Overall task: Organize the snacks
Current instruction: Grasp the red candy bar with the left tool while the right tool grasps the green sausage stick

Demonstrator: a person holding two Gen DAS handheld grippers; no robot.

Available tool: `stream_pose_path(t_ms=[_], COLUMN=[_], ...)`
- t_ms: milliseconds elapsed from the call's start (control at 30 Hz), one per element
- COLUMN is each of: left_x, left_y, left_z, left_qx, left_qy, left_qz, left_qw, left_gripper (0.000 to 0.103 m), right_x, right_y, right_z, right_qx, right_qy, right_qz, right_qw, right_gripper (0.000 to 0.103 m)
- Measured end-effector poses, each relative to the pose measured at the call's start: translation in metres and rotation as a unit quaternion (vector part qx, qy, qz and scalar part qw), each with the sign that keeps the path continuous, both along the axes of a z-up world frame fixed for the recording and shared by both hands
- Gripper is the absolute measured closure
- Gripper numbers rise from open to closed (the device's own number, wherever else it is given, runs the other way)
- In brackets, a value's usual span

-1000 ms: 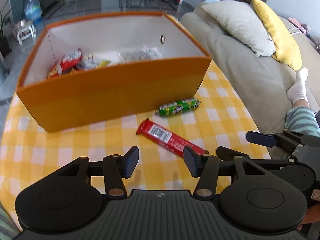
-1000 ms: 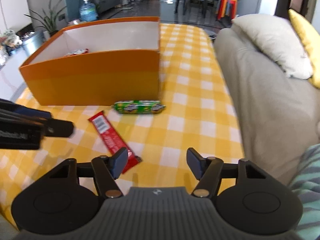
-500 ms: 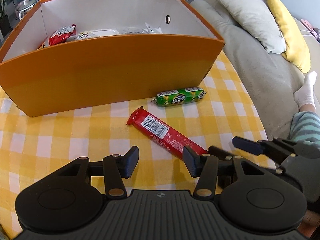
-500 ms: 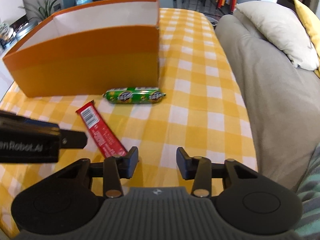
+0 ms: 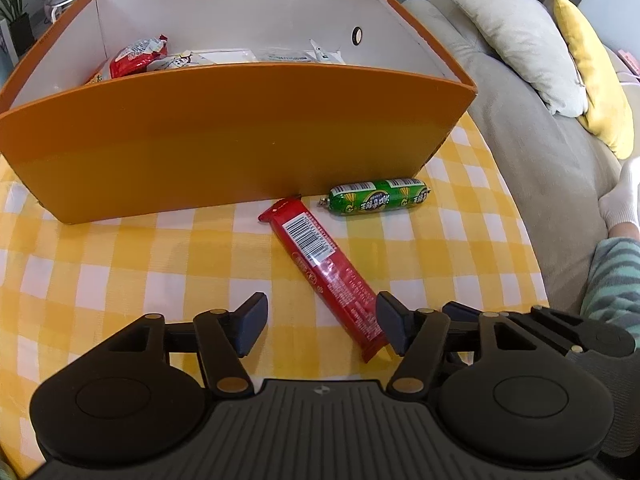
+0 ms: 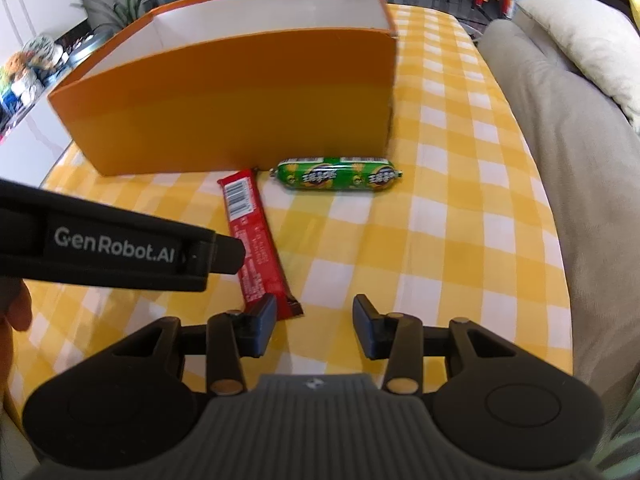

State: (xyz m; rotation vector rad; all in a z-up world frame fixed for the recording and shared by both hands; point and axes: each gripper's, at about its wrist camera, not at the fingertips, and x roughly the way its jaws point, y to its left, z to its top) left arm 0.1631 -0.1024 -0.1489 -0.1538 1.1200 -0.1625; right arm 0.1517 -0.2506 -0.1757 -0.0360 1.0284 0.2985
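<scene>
Snacks were our concern, and two lay loose on the yellow-and-white checked cloth [image 5: 120, 264] in front of the orange box [image 5: 224, 136]. We saw a red bar [image 5: 320, 264] lying slantwise, barcode up, its far end almost at the box's front wall. A green sausage [image 5: 378, 197] lay just beside that end, to the right, close along the wall and apart from both grippers. Inside the box we made out a red packet [image 5: 138, 56] and some pale wrappers [image 5: 256, 55] toward the back.

Our left gripper [image 5: 320, 326] hung low over the cloth with its jaws well apart; they had just been opening. The near end of the red bar ran in beside its right finger [image 5: 390, 326], but neither pad pressed on it, so it held nothing. In the right wrist view this gripper crossed from the left, its fingertip over the middle of the bar.

Our right gripper [image 6: 314, 330] stood with jaws narrower, having closed partway, only bare cloth between them. The bar's near end [image 6: 290, 306] lay just by its left finger [image 6: 262, 326]; we could not tell whether they touched.

A beige sofa [image 5: 532, 152] stood to the right, with a grey cushion [image 5: 516, 40] and a yellow one [image 5: 592, 72].
</scene>
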Motion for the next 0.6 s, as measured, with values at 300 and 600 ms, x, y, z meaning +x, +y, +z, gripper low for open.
stream_pose_path(t_ms=[300,600], left_x=[0.018,0.024], left_y=[-0.021,-0.023], left_z=[-0.014,-0.017], left_qx=[0.039,0.039], left_qy=[0.017,0.028], left_qz=[0.029,0.009], left_qw=[0.9987,0.9988], left_gripper=[0.030,0.059], right_x=[0.004,0.007], right_y=[-0.010,-0.008], right_z=[-0.002,-0.002], right_qx=[0.019,-0.001], right_qy=[0.006,-0.008], right_qz=[-0.026,-0.013], right_qw=[0.999,1.000], right_gripper=[0.062,0.061])
